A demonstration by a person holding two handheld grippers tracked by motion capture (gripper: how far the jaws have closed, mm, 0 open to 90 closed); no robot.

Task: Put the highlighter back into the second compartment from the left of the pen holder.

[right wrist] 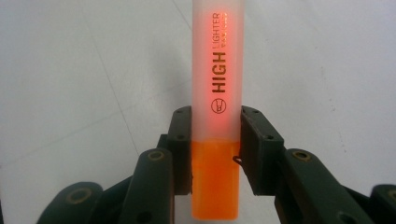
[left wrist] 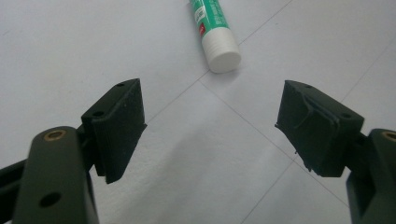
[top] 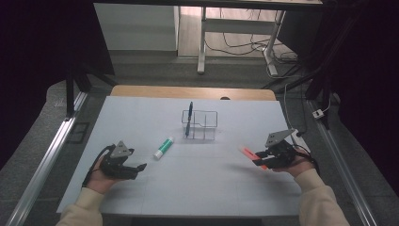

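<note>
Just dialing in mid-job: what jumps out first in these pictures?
The orange highlighter glows between the right gripper jaws, clamped at the table's right side. A clear organizer stands mid-table with a blue pen upright in it. A green-and-white glue stick lies ahead of the open left gripper.

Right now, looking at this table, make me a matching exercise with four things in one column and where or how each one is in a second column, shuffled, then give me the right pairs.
Column one:
1. highlighter
2. glue stick
3. blue pen
4. left gripper

Column two:
A. standing in the clear organizer
B. jaws open, nothing between them
C. clamped between the jaws of the right gripper
D. lying on the white table sheet, ahead of the open jaws

Right pairs: 1-C, 2-D, 3-A, 4-B
</note>
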